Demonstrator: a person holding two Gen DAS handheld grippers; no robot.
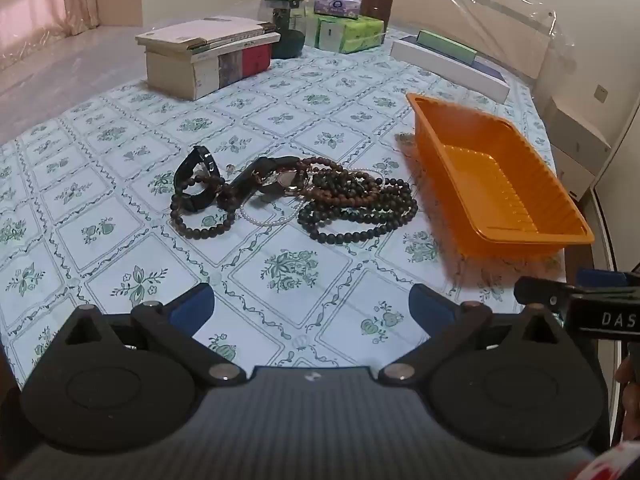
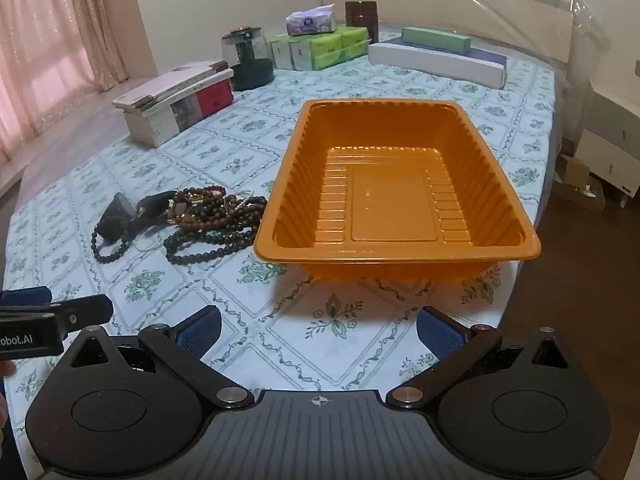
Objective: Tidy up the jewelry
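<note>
We are holding both claws, left claw [image 1: 311, 308] and right claw [image 2: 319, 326], wide and empty; the jewelry pile [image 1: 292, 196] is lying beside the orange tray [image 2: 396, 184], whose long axis is running away from us, with books [image 1: 208, 56] behind.

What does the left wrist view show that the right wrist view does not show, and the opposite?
Only the left wrist view shows the white pearl strand clearly, and the black watch as a standing loop. Only the right wrist view shows the whole ribbed floor of the orange tray, with nothing in it, and a white bedside cabinet. Both show the bead pile, the tray, the books and the open left gripper and right gripper.
</note>
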